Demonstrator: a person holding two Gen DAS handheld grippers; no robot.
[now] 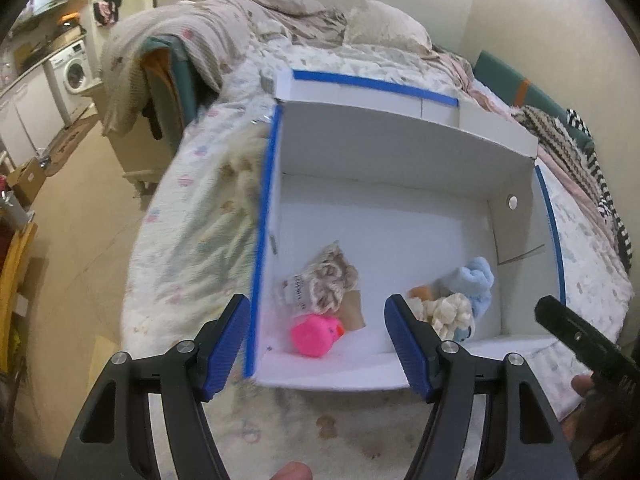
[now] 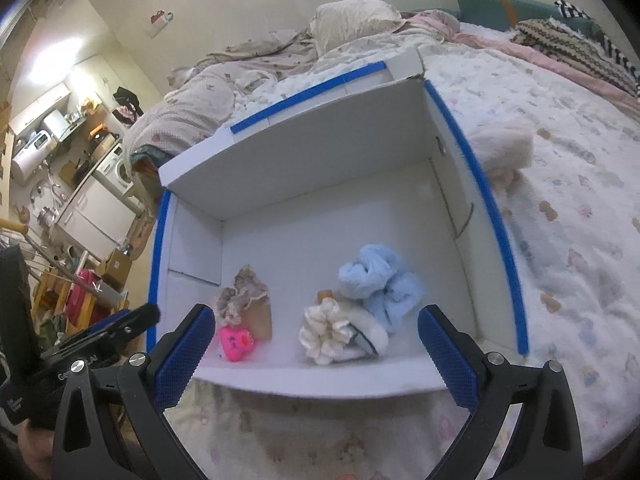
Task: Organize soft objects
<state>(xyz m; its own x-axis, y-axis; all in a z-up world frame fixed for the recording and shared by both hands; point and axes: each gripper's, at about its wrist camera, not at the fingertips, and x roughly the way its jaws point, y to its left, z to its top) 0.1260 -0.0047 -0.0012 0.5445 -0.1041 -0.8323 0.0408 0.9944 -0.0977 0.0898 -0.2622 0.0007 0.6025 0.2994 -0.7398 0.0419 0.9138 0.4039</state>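
A white box point(image 1: 384, 152) point(image 2: 304, 160) with blue tape edges lies open on the bed. Inside near its front are a pink plush toy point(image 1: 316, 334) point(image 2: 236, 342), a beige frilly scrunchie on a card point(image 1: 324, 282) point(image 2: 244, 296), a cream scrunchie point(image 1: 452, 314) point(image 2: 326, 332) and a light blue fluffy item point(image 1: 478, 282) point(image 2: 380, 280). My left gripper point(image 1: 318, 344) is open and empty just before the box's front left. My right gripper point(image 2: 316, 354) is open and empty before the front wall. A cream fluffy item point(image 2: 504, 150) lies on the bed right of the box; in the left view a fluffy shape point(image 1: 248, 168) lies left of it.
The bed has a patterned white cover point(image 2: 580, 240), rumpled blankets and a pillow point(image 1: 384, 24) at the head. Striped knit cloths point(image 1: 572, 140) lie by the far side. The floor and a kitchen area with a washing machine point(image 1: 74, 68) lie left of the bed.
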